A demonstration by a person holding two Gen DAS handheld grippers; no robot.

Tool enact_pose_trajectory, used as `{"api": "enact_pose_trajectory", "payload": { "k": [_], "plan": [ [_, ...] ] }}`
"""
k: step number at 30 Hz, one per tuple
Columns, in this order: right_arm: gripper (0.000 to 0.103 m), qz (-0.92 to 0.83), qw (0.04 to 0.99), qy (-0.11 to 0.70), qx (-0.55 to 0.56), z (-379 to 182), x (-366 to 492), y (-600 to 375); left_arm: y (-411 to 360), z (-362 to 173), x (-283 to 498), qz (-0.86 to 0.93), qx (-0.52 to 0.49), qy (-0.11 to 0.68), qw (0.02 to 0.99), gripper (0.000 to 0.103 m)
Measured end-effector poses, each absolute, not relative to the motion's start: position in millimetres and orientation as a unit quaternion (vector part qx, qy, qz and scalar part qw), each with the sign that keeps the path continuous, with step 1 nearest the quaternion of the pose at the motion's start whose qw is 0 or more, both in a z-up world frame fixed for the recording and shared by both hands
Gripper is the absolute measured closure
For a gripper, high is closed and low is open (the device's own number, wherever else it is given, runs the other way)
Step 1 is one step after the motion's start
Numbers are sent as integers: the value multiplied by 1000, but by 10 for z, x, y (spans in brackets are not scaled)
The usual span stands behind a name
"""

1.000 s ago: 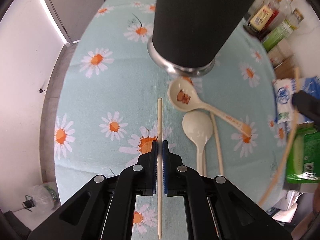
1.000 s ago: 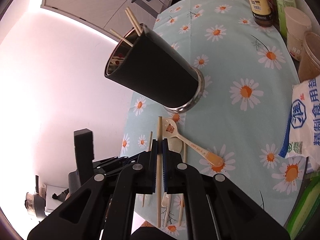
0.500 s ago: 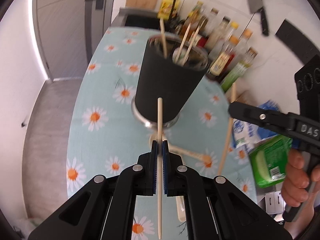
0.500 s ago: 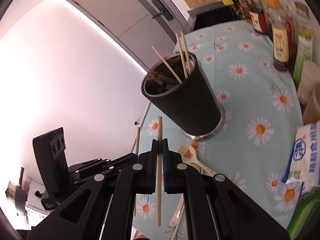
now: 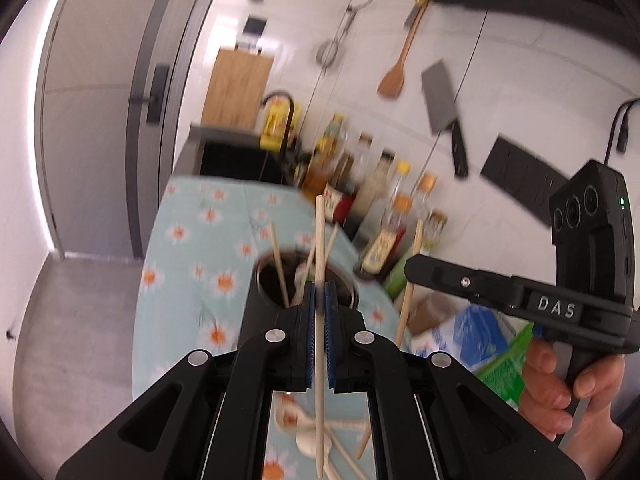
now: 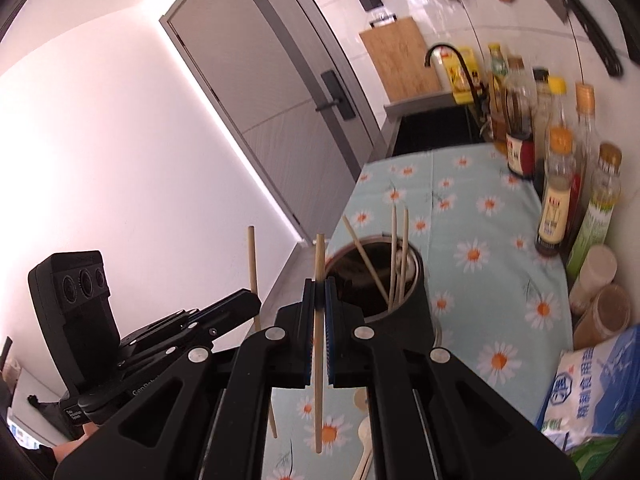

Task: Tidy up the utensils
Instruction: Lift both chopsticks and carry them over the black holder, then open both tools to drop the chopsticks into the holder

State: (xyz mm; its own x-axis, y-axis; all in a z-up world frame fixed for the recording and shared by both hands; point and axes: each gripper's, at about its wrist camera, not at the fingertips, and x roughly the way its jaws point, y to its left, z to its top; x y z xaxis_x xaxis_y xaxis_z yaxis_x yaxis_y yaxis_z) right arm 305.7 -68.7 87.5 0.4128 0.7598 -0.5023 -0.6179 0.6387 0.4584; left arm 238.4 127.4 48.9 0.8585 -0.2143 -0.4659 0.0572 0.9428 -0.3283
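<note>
We see bright daylight blowing out the wall (image 6: 100, 128) at the right wrist view's left. The bottles (image 5: 376, 200) in the left wrist view's centre smear with motion blur. Fisheye bending curves the door (image 5: 100, 120), and corners go black.

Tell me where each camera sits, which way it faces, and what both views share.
Left wrist: on the left gripper, looking down at the black utensil holder; jaws clamp a chopstick; the person's right hand shows.
Right wrist: on the right gripper, facing the same holder, clamping the other chopstick.
Shared: holder, daisy tablecloth, sauce bottles, each other's gripper.
</note>
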Motion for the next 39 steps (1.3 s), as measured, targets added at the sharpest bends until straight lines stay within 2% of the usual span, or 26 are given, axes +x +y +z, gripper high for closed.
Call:
{"api": "enact_pose_trajectory", "payload": {
  "k": [7, 15, 22, 36, 39],
  "plan": [
    [97, 394, 859, 303, 126, 1207, 3215, -691, 1314, 838, 2472, -81, -132, 149, 977, 100],
    [97, 382, 879, 258, 121, 1450, 3450, -633, 1386, 1027, 2664, -82, -143, 75, 984, 99],
    [97, 377, 882, 255, 123, 1370, 3726, -575, 1335, 922, 2956, -74, -123, 76, 987, 99],
    [97, 359, 877, 297, 118, 875, 3904, -544, 1313, 423, 3261, -76, -129, 157, 976, 98],
    [91, 359, 874, 304, 123, 854, 3898, -557, 1335, 426, 3236, -75, -129, 167, 975, 98]
  ]
}}
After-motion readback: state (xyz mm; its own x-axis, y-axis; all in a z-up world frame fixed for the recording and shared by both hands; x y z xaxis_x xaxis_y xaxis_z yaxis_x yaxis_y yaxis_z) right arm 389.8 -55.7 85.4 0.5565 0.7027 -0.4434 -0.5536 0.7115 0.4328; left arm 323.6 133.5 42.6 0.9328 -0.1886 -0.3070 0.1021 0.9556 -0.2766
